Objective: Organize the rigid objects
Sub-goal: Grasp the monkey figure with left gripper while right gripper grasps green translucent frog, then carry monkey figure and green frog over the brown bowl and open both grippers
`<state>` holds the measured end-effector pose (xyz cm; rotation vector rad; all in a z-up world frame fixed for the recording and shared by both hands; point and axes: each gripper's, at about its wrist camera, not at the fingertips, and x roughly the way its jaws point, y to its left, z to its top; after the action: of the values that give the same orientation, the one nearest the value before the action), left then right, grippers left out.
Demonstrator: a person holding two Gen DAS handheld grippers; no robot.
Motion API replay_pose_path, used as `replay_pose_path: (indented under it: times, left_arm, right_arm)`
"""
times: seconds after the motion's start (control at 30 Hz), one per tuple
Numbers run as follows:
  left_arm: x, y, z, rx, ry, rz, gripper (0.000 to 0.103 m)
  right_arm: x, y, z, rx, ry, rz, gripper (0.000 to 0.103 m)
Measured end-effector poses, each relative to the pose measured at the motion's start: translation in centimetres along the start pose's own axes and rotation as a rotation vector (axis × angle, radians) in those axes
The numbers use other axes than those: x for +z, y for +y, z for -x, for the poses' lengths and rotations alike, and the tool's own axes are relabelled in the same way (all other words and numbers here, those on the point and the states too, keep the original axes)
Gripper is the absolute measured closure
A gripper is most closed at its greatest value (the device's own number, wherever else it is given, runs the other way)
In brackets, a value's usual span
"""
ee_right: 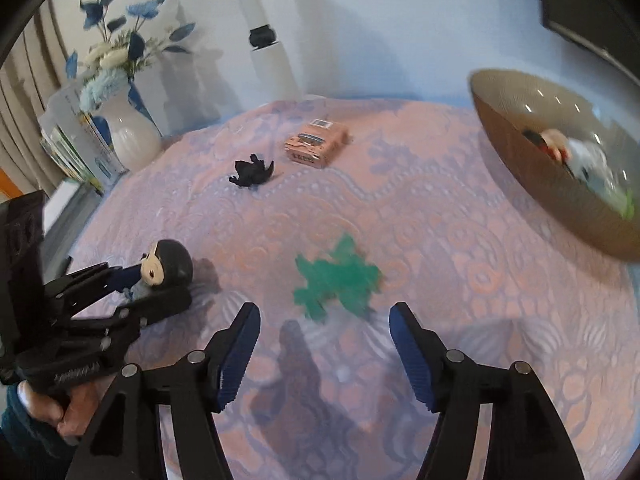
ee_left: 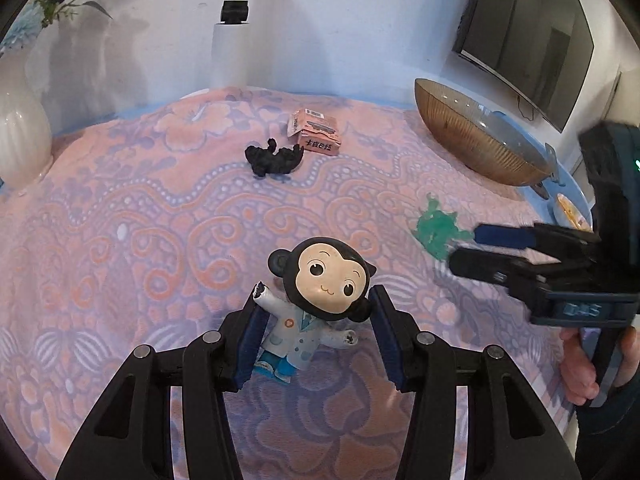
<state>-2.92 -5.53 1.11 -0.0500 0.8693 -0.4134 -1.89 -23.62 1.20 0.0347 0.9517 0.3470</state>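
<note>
Two tongs: both of yours are in view, one in each hand, low over the patterned pink cloth that covers the table.
Left tongs: spread wide, with the monkey figurine standing between the blue pads; the left pad lies just beside its raised arm, the right pad is apart from its head, and you cannot tell whether either pad touches it.
Monkey figurine: upright on the cloth, dark head, pale face, white coat, blue legs; in the right wrist view it sits at the far left between the left tongs' fingers.
Right tongs: spread wide and holding nothing; the green toy lies on the cloth just ahead of the tips.
Green toy: flat on the cloth, blurred, so its shape is hard to read; well apart from the monkey figurine.
Black toy: lying on the cloth toward the far side, just beside the pink box.
Pink box: lying near the far edge of the cloth.
Bowl: large, ribbed, brownish, at the right side of the table; the right wrist view shows a few blurred things inside it.
Vase: white, with blue flowers, at the far left corner.
</note>
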Motion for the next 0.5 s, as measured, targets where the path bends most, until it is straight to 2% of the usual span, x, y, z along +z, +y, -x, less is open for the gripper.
replay_pose_path:
  times: [0.13, 0.23, 0.27, 0.5]
  left_arm:
    - [-0.1, 0.0, 0.1, -0.005, 0.002, 0.001, 0.055]
    - [-0.1, 0.1, 0.0, -0.015, 0.006, 0.002, 0.055]
    - [0.0, 0.1, 0.0, -0.019, 0.007, 0.002, 0.055]
    - [0.1, -0.4, 0.0, -0.006, 0.006, -0.024, 0.055]
  right_arm:
    - [1.3, 0.8, -2.4, -0.043, 0.014, 0.007, 0.039]
    - [1.2, 1.4, -3.0, -0.128, 0.003, 0.042, 0.056]
    - [1.2, 1.5, -3.0, -0.140, -0.002, 0.049, 0.057]
    - [0.9, 1.0, -2.0, -0.146, -0.039, 0.022, 0.059]
